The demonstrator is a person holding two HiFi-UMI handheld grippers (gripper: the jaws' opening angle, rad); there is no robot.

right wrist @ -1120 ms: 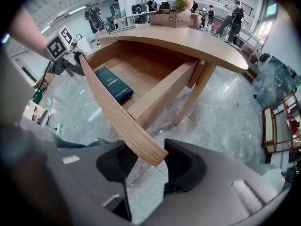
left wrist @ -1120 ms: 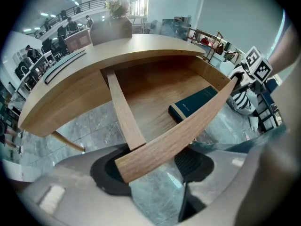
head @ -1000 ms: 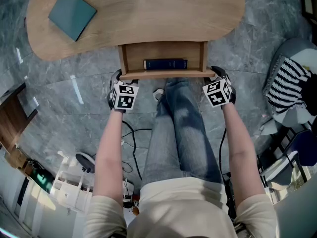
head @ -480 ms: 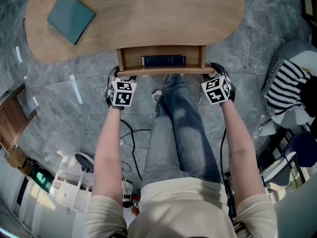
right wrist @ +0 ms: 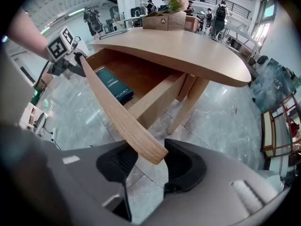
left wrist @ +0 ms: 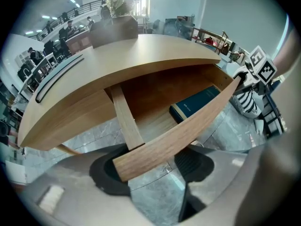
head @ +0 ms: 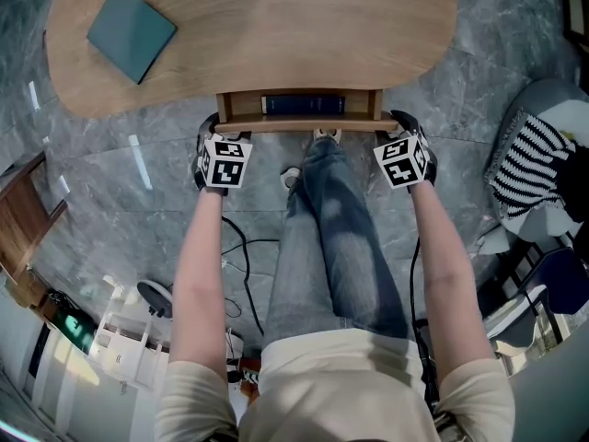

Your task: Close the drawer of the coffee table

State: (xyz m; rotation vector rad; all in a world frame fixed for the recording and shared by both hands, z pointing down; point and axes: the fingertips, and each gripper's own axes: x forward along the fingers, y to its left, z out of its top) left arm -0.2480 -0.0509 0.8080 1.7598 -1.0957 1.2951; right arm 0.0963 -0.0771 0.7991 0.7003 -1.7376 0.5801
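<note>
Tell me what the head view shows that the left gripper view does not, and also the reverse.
Only the head view: the person's jeans and the left gripper's marker cube. Only the left gripper view: the left tongs standing apart on either side of the drawer front, and people behind the table. Both: that drawer front, the dark blue book and the right gripper's marker cube.

Bright, even indoor light; glare streaks on the floor (head: 110, 201). Gripper views: strong fisheye bending, dark vignetted corners, soft near foreground
</note>
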